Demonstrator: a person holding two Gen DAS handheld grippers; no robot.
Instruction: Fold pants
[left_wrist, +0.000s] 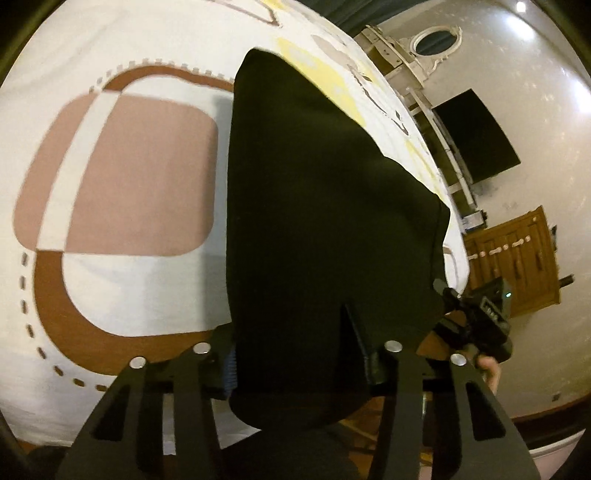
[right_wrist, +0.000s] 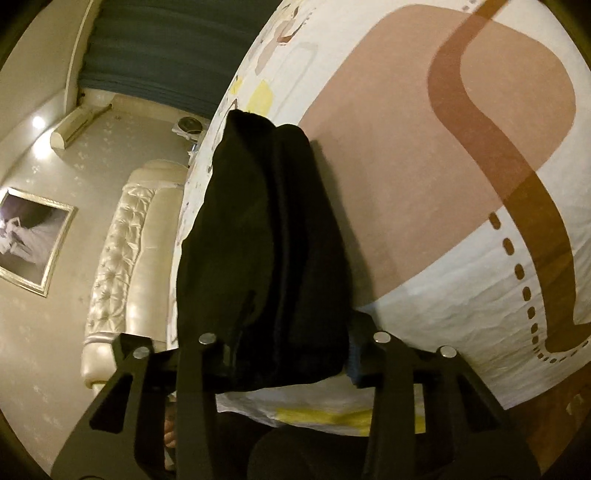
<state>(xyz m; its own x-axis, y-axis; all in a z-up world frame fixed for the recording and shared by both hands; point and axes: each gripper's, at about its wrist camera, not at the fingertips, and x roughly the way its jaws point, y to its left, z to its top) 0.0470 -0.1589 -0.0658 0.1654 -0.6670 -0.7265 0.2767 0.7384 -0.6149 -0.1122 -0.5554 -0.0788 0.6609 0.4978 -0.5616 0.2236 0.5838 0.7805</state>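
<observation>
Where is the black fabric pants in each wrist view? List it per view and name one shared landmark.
Left wrist view: the black fabric pants fill the centre, running from the left gripper up across the bed.
Right wrist view: the pants hang centre-left, bunched, rising from the right gripper.
Shared landmark: the white bedsheet with pink and brown rounded shapes, left of the pants in the left view, right of them in the right view.

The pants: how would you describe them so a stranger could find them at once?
Look at the wide bed sheet, white with pink and brown shapes. The pants are the one black cloth on it, held up at the near edge by the left gripper and right gripper. Nothing else on the sheet is dark or plain.
</observation>
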